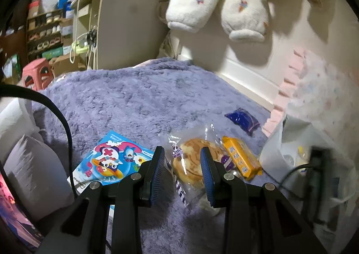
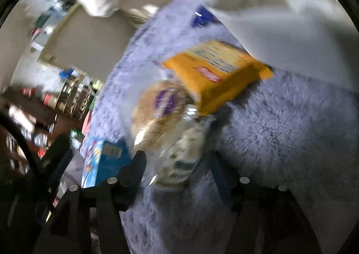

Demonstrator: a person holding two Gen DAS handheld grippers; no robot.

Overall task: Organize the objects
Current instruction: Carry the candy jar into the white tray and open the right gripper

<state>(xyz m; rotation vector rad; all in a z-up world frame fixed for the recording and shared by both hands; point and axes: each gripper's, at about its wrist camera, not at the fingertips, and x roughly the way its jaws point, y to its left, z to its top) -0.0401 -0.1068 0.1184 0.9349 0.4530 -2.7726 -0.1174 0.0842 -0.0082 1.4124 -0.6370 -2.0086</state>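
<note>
On a purple fluffy blanket [image 1: 139,97] lie a bread bun in a clear wrapper [image 1: 190,159], a yellow snack pack [image 1: 242,157], a dark blue packet [image 1: 243,120] and a blue cartoon-printed box [image 1: 112,159]. My left gripper [image 1: 182,159] is open, its jaws on either side of the bun wrapper just above it. My right gripper [image 2: 177,159] is open, its view blurred, with the bun wrapper [image 2: 161,115] between its fingers. The yellow pack [image 2: 215,74], the blue packet [image 2: 203,17] and the cartoon box [image 2: 101,159] show beyond it.
A white plastic bag [image 1: 298,142] stands at the right, also in the right wrist view [image 2: 291,36]. White fluffy trouser legs [image 1: 215,0] hang on the wall behind. A grey pillow [image 1: 33,171] lies left. A beige cabinet [image 1: 125,20] and a pink stool [image 1: 37,72] stand beyond the bed.
</note>
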